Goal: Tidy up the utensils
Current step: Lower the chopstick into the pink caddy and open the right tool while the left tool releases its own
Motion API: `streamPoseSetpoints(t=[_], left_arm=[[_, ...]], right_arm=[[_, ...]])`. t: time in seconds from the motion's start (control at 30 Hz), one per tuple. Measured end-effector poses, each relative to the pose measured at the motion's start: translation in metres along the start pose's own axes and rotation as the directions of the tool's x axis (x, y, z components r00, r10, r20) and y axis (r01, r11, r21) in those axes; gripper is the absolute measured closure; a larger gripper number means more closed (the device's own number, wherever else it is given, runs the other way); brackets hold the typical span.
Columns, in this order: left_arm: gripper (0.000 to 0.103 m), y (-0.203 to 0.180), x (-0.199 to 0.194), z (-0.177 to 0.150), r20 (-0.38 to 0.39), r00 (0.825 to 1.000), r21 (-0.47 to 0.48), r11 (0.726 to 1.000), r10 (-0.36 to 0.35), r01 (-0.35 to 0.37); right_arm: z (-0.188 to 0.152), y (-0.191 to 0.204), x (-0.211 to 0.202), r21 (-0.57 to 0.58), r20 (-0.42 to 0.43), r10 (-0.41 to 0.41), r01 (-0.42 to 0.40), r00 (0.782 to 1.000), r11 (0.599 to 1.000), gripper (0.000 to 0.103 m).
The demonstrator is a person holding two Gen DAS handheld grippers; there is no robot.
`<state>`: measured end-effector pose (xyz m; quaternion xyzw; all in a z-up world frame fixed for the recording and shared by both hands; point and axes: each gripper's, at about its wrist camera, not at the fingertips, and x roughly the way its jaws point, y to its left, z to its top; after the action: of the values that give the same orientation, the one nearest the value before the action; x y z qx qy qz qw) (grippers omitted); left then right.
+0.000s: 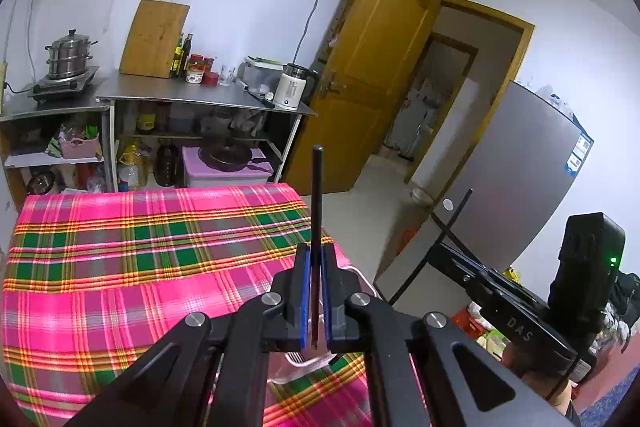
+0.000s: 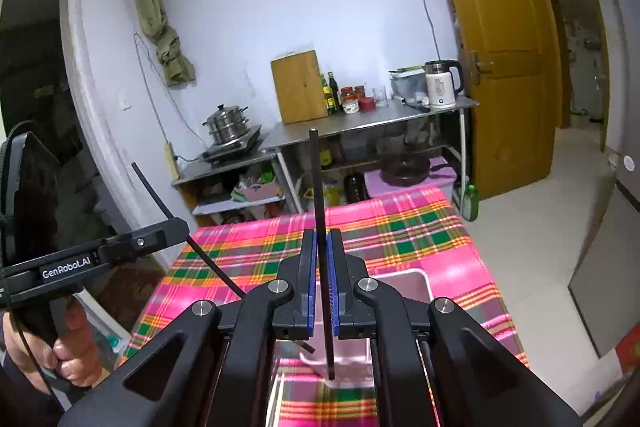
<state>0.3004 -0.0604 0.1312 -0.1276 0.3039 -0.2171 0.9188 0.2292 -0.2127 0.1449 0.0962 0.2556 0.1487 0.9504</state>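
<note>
My left gripper (image 1: 316, 250) is shut on a thin black chopstick (image 1: 317, 195) that stands upright between its blue pads, above the table with the pink plaid cloth (image 1: 140, 267). My right gripper (image 2: 322, 238) is shut on a second black chopstick (image 2: 318, 183), also upright. Each gripper shows in the other's view: the right gripper (image 1: 440, 249) off the table's right edge, the left gripper (image 2: 182, 227) at the left with its chopstick (image 2: 152, 191) slanted. A pale pink tray (image 2: 406, 287) lies on the cloth beneath both grippers, mostly hidden; its rim (image 1: 362, 277) peeks out.
Steel shelves (image 1: 200, 93) stand behind the table with a wooden cutting board (image 1: 156, 39), bottles, jars, a white kettle (image 1: 292, 87) and a steamer pot (image 1: 68, 55). A yellow door (image 1: 380, 67) is open at the right, beside a grey fridge (image 1: 508, 179). A hand (image 2: 68, 351) grips the left handle.
</note>
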Motion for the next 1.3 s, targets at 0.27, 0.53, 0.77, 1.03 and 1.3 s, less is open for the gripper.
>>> streamPoseSetpoints(t=[0.27, 0.53, 0.77, 1.03, 1.3], left_arm=[[0.098, 0.01, 0.032, -0.004, -0.035, 0.999, -0.009, 1.0, 0.015, -0.015], [0.098, 0.025, 0.069, -0.03, -0.126, 0.991, -0.014, 0.999, 0.038, -0.04], [0.097, 0.031, 0.082, -0.04, -0.149, 0.987, -0.004, 0.998, 0.062, -0.064], [0.078, 0.034, 0.063, -0.039, -0.1, 0.993, -0.008, 0.998, 0.065, -0.066], [0.077, 0.035, 0.021, -0.052, -0.023, 0.997, -0.002, 0.997, 0.077, -0.077]], right_arm=[[0.005, -0.003, 0.014, -0.004, 0.002, 0.003, -0.003, 1.0, 1.0, 0.097], [-0.03, -0.018, 0.055, 0.027, -0.111, -0.004, 0.007, 0.994, 1.0, 0.097], [-0.052, -0.034, 0.077, 0.072, -0.196, -0.011, 0.026, 0.981, 0.997, 0.097], [-0.047, -0.041, 0.063, 0.077, -0.167, -0.035, 0.049, 0.985, 0.996, 0.088], [-0.053, -0.041, 0.033, 0.085, -0.118, -0.047, 0.057, 0.992, 0.995, 0.084]])
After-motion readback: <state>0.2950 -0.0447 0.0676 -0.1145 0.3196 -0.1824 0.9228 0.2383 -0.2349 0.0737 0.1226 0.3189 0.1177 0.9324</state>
